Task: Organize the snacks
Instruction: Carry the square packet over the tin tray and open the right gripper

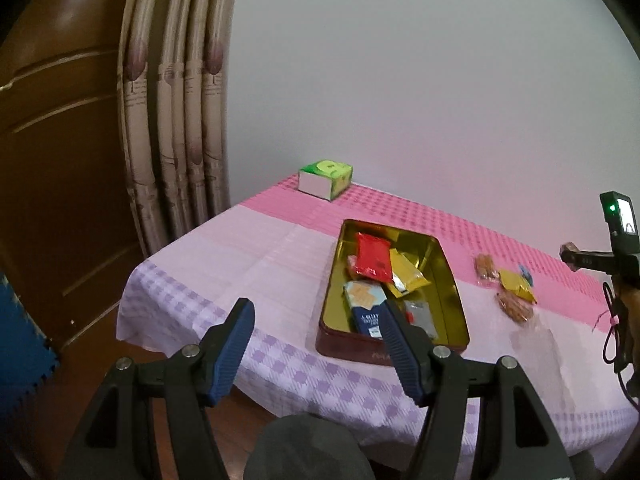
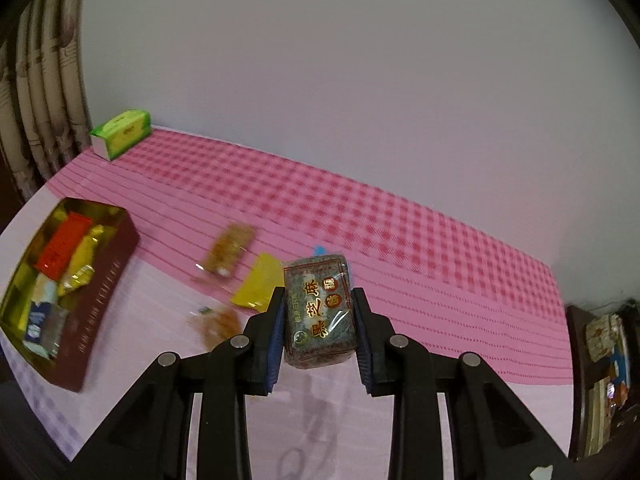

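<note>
A gold-lined tin (image 1: 448,276) with dark red walls (image 2: 100,300) stands on the table and holds several snack packets, among them a red one (image 1: 373,258), a yellow one (image 1: 406,276) and a blue one (image 1: 364,308). My left gripper (image 1: 318,312) is open and empty, near the tin's front edge. My right gripper (image 2: 318,300) is shut on a dark sesame candy packet (image 2: 320,308), held above the table right of the tin. Loose snacks lie right of the tin: a yellow packet (image 2: 260,282) (image 1: 516,286) and two brown ones (image 2: 230,248) (image 2: 218,322).
A green tissue box (image 1: 326,178) (image 2: 122,132) stands at the table's far left corner by the wall. The table has a pink and purple checked cloth (image 2: 400,224). A curtain (image 1: 176,120) and a brown door (image 1: 52,140) are to the left.
</note>
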`<control>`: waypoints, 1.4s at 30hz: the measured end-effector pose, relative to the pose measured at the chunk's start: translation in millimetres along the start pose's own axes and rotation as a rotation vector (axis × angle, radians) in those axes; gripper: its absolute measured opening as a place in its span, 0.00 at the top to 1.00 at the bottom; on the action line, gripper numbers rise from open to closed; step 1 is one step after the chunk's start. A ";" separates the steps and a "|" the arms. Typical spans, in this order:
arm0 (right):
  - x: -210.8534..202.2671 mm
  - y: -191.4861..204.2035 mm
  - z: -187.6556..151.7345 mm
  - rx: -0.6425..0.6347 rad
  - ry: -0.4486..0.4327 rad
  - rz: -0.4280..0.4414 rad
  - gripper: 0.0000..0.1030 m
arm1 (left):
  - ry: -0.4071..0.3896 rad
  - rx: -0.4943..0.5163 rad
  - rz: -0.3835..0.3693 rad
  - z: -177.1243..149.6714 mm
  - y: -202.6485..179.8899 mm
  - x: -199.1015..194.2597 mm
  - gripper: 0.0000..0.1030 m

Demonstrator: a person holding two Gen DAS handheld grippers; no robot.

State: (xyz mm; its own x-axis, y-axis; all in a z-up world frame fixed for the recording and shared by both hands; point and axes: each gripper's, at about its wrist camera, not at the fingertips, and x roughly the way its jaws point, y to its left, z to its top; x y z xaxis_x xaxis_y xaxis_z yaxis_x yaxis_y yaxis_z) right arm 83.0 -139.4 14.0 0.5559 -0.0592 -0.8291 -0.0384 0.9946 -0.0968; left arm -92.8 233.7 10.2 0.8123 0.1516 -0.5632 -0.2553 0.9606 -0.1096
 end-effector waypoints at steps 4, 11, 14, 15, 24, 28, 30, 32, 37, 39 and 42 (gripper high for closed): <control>-13.3 32.4 14.5 -0.028 -0.020 0.002 0.73 | -0.004 -0.006 0.007 1.0 3.2 -1.7 0.36; -27.9 87.6 32.4 -0.074 -0.040 0.034 0.73 | -0.032 -0.043 0.031 4.5 7.9 -7.3 0.36; -31.9 110.2 38.8 -0.101 -0.049 0.049 0.73 | -0.034 -0.056 0.041 5.2 11.3 -7.4 0.36; -33.1 118.9 40.5 -0.107 -0.052 0.060 0.73 | -0.035 -0.059 0.045 5.3 12.2 -7.6 0.36; -27.8 175.8 38.7 -0.150 -0.035 0.121 0.73 | -0.036 -0.114 0.077 7.8 24.6 -7.3 0.36; -18.6 201.8 28.1 -0.178 -0.011 0.148 0.73 | -0.025 -0.133 0.081 9.3 29.8 -5.4 0.36; -13.8 216.2 20.8 -0.193 0.003 0.167 0.73 | -0.017 -0.143 0.081 9.3 31.7 -4.0 0.36; -11.1 227.1 13.9 -0.212 0.014 0.173 0.73 | -0.016 -0.148 0.081 9.5 32.4 -2.8 0.36; -1.0 246.1 1.5 -0.239 0.042 0.197 0.73 | 0.001 -0.157 0.078 9.1 34.0 1.9 0.36; 3.6 250.7 -2.3 -0.242 0.054 0.205 0.73 | 0.002 -0.156 0.078 8.8 34.1 3.2 0.36; 10.9 252.0 -5.5 -0.234 0.071 0.219 0.73 | 0.010 -0.162 0.075 7.9 34.5 4.4 0.36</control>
State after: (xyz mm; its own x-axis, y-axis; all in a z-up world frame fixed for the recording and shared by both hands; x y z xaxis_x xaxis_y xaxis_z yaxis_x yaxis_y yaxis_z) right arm 74.8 110.1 -22.4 0.4545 0.1398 -0.8797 -0.3453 0.9380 -0.0294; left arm -93.9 269.3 10.4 0.7826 0.2184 -0.5830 -0.3968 0.8966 -0.1967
